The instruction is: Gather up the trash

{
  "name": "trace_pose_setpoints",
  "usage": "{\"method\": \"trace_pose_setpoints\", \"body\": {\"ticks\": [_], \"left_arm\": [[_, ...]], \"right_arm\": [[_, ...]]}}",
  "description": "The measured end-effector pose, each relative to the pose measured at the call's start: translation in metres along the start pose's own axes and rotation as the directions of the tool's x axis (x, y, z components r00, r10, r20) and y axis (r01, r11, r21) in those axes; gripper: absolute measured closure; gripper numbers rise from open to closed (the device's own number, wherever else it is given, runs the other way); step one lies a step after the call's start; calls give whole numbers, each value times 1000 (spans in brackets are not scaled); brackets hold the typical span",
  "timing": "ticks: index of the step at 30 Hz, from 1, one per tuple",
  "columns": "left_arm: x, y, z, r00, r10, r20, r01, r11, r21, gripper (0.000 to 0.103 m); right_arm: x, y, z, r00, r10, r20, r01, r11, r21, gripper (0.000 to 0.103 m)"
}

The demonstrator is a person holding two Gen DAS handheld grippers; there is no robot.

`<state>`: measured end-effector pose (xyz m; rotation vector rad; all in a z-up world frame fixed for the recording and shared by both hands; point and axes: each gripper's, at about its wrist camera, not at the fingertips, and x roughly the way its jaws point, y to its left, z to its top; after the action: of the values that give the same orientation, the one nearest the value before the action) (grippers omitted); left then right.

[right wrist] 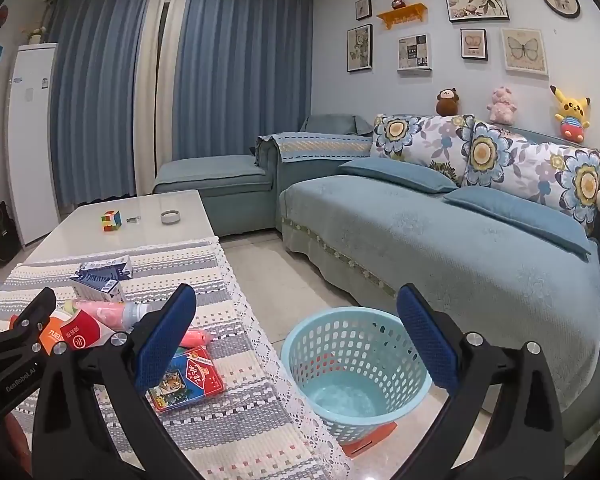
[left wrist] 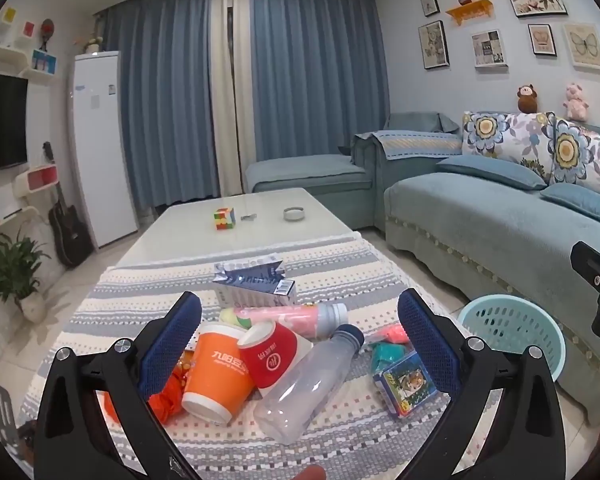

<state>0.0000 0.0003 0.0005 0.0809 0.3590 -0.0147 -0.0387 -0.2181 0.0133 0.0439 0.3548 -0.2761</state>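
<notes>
Trash lies on the striped tablecloth [left wrist: 340,432]: an orange paper cup [left wrist: 218,372], a red paper cup [left wrist: 272,356], a clear plastic bottle [left wrist: 308,384], a pink bottle [left wrist: 288,318], a blue-white carton [left wrist: 256,284], a card box [left wrist: 404,384] and orange wrapping [left wrist: 166,398]. My left gripper [left wrist: 300,320] is open above the cups and bottle, holding nothing. My right gripper [right wrist: 296,308] is open and empty above the light-blue basket [right wrist: 356,364] on the floor. The card box [right wrist: 188,378] lies by its left finger. The left gripper's finger [right wrist: 24,320] shows at the left.
The basket [left wrist: 516,332] stands on the floor between the table and the blue sofa [right wrist: 440,240]. Farther along the white table [left wrist: 244,216] are a puzzle cube [left wrist: 225,218] and an ashtray [left wrist: 294,214]. A white fridge [left wrist: 100,148] and a guitar [left wrist: 66,220] stand at the left.
</notes>
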Motion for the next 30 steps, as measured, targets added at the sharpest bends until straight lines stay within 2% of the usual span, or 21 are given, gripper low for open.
{"method": "trace_pose_setpoints", "body": {"ticks": [30], "left_arm": [[-1,-2,3,1000,-3,4,3,1000,7,7]], "right_arm": [[-1,0,-2,1000,-13,12,13,1000,-5,8]]}}
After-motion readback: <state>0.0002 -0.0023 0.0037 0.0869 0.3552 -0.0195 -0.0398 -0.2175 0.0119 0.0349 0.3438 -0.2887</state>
